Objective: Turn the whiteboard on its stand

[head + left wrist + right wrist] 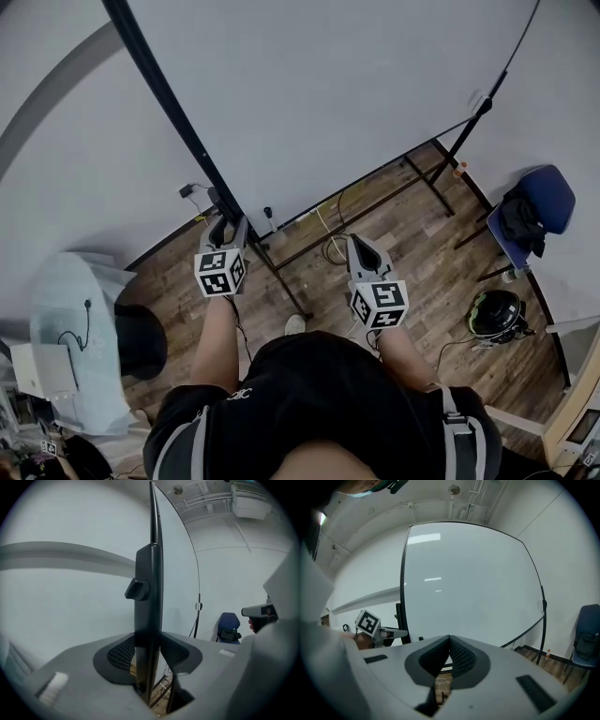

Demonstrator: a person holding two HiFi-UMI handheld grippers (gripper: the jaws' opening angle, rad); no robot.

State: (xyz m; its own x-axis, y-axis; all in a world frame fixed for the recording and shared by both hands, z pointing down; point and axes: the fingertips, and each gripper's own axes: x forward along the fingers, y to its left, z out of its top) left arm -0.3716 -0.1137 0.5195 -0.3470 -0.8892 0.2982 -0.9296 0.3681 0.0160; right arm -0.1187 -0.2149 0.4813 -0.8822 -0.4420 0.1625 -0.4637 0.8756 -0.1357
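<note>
The whiteboard (328, 94) fills the upper centre of the head view, upright on its stand above a wooden floor (412, 253). Left of centre, the left gripper (228, 225) clamps the board's black side rail (151, 583) — pads pressed to both faces. The right gripper (361, 246), just right of centre, is empty — jaw tips together.

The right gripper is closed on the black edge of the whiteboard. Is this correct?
Not quite: it is the left gripper that is closed on the black edge of the whiteboard; the left gripper view shows it.
</note>
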